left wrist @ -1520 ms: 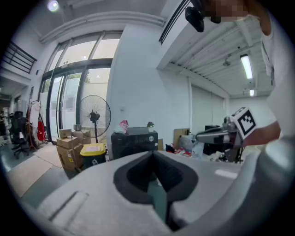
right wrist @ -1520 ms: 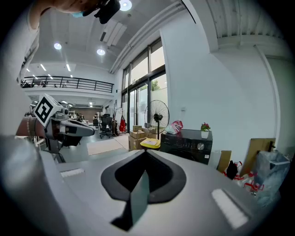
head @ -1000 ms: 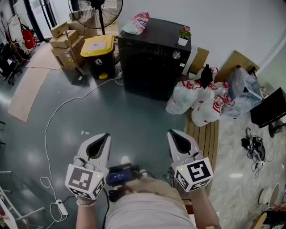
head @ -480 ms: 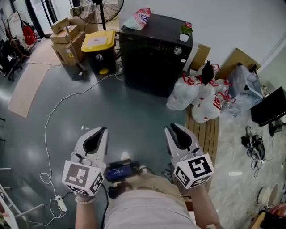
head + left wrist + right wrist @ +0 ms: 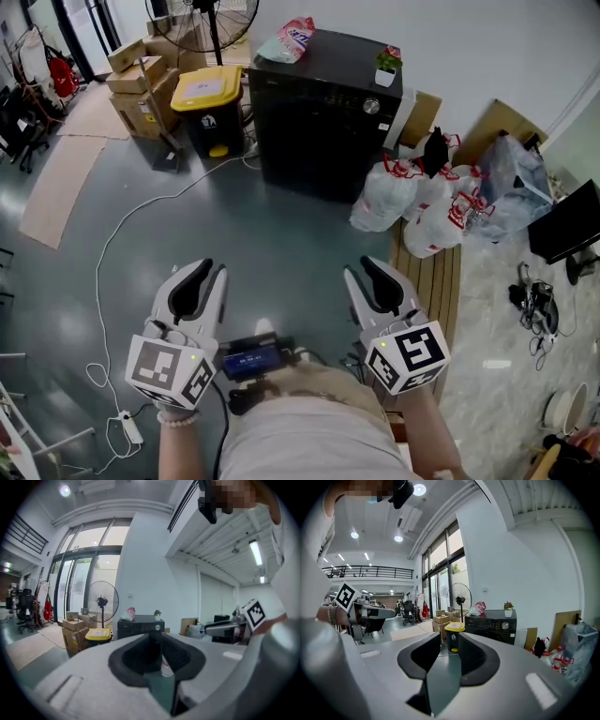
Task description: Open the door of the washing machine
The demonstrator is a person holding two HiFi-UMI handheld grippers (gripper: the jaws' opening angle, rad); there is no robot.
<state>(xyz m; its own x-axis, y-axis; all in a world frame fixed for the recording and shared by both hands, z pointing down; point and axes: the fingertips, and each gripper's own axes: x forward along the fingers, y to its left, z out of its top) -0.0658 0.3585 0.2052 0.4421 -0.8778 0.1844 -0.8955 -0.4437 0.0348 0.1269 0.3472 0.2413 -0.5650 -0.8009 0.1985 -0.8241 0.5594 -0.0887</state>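
Status: not at the machine yet. The washing machine (image 5: pixel 323 112) is the black box at far centre against the white wall, well apart from both tools. Door looks shut as far as I can judge. The front face is dark and I can't make out a handle or door edge from here

The left gripper (image 5: pixel 201 277) is near left and the right gripper (image 5: pixel 371 274) near right, both held in front of the person's body and pointing toward the machine. Both sets of jaws have just been opening: left stands at a narrow gap, right clearly wider. Nothing is between either pair, only far background shows through

Step in hand, my read: approach. To do it well:
- walk in square to the front face, clear of the white cable (image 5: pixel 122 234) snaking over the floor on the left
- find the handle or door edge before committing, then use the hand on that side
- if the left grabs, widen it first, since that gap looks tight for a handle
- pull along the hinge arc, not straight back
- the plastic bags (image 5: pixel 412 211) sit just beside the machine's right corner and may foul a swinging door

Room: glossy grey-green floor (image 5: pixel 281 244). A yellow-lidded bin (image 5: pixel 206 94) stands just left of the machine, with cardboard boxes (image 5: pixel 141 80) and a standing fan (image 5: pixel 202 14) further left. A pink-and-white bag (image 5: pixel 292 39) and a small potted plant (image 5: pixel 386 66) sit on top of the machine. A slatted wooden board (image 5: pixel 427 281) lies near right of it
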